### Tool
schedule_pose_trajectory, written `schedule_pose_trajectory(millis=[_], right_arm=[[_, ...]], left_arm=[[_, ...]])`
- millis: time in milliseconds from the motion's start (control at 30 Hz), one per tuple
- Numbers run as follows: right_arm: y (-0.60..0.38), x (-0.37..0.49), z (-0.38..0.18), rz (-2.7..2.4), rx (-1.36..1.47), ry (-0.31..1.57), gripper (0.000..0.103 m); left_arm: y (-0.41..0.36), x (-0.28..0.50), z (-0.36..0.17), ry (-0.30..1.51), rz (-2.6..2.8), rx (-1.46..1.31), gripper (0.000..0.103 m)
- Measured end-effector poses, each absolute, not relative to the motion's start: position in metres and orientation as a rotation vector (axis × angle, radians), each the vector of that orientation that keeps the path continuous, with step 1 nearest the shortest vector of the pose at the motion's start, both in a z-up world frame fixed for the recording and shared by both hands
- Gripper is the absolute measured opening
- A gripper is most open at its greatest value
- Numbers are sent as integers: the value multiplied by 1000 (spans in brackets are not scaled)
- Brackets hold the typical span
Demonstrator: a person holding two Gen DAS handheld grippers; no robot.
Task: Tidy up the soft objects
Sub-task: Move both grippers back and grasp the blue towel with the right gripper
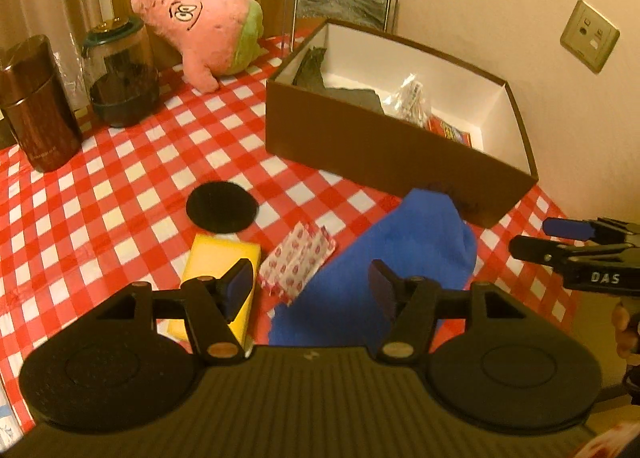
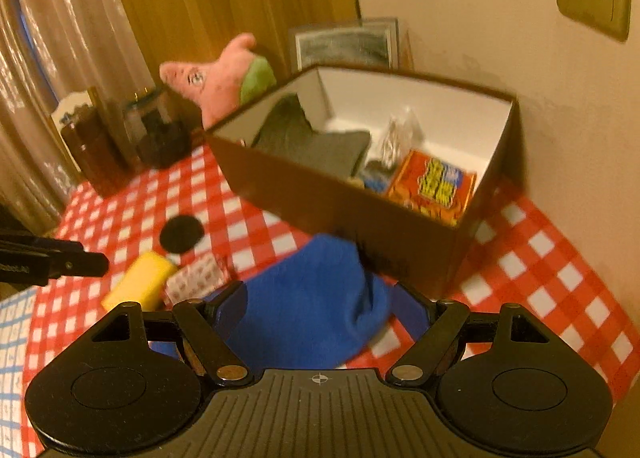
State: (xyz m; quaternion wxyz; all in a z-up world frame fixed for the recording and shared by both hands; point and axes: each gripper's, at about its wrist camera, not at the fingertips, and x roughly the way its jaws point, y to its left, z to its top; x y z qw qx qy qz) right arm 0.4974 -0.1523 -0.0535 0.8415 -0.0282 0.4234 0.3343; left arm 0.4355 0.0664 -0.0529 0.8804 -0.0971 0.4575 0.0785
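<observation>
Blue cloth (image 2: 316, 298) lies between the wide-open, empty right gripper's (image 2: 320, 310) fingers; left gripper (image 1: 310, 288) open, empty, beside it.

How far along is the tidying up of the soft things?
Partway. A grey cloth already lies in the brown box. The right gripper, open, straddles the blue cloth. The yellow sponge, black pad and pink plush remain outside.
</observation>
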Motion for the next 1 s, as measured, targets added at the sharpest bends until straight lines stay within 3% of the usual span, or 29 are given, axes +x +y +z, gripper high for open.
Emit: schedule_pose_trajectory(millis=[467,700,933,1000], right_arm=[[-143,506,-98,658,-75,994,78],[-138,530,-129,600,-66,1035,66],[-129,543,-150,572,-61,1046,63],[-126,543,-152,578,-67,1044,48]], left_arm=[[70,413,-80,1026,216,-220,65],[77,409,-98,1067,257,-228,65],[84,404,-113,1112,286,-245,65],[85,403,-114,1118,291,-241,65]])
